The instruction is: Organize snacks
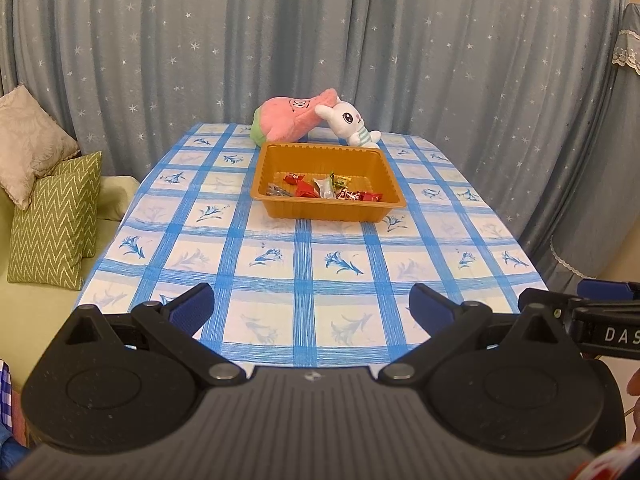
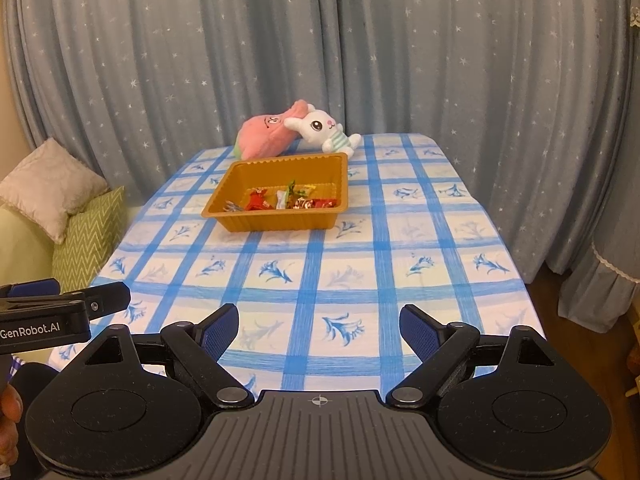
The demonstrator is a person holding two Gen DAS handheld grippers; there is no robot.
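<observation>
**Orange tray already loaded, both grippers waiting wide**

Orange plastic is what we work toward: the tray (image 1: 327, 210) sits in the middle of the table, on the blue checked tablecloth (image 1: 280, 280), with the wrapped snacks (image 1: 326, 188) lying in a loose row along its near wall. We see no snack left on the cloth outside it, so we judge the sorting nearly or wholly finished.

If anything inside still needs tidying, we would come in over the near rim from above, pick one wrapper at its middle instead of raking the pile, and keep the other gripper ready to steady the light tray, which may slide on the cloth. The pink plush (image 1: 294, 114) and the white rabbit plush (image 1: 352, 122) lean just behind the tray, so we would stay on the near side.

Our left gripper (image 1: 310, 312) hangs over the near end of the table with its jaws spread wide and nothing between them. Our right gripper (image 2: 318, 334) stands equally wide, empty, touching nothing, well apart from the tray.
</observation>
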